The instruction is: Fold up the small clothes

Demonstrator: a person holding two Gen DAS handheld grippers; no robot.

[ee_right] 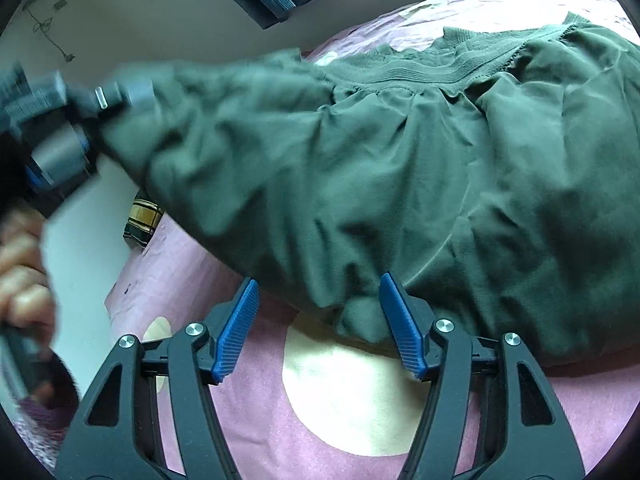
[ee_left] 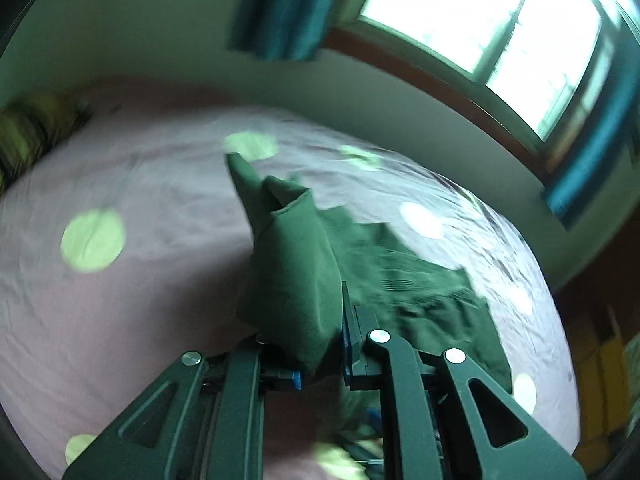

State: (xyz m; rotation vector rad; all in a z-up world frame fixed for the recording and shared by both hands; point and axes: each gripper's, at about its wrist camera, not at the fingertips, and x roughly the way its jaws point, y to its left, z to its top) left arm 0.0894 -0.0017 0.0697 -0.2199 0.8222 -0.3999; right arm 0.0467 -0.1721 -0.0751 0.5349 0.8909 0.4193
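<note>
The right gripper (ee_right: 318, 322) stands open low over the pink bedsheet (ee_right: 248, 420), its blue pads (ee_right: 236, 328) apart and bare, with the near hem of the green shorts (ee_right: 400, 184) lying just at the tip of the right-hand pad, touching or not is unclear. The left gripper (ee_left: 320, 344) is clamped on a fold of the shorts' (ee_left: 296, 280) cloth, which rises in a peak and hides its pads, while the rest drapes across the bed. Farther off, the left gripper (ee_right: 68, 128) and the hand (ee_right: 24, 280) are blurred, and curtain (ee_left: 280, 8) and window (ee_left: 500, 28) are smeared.
</note>
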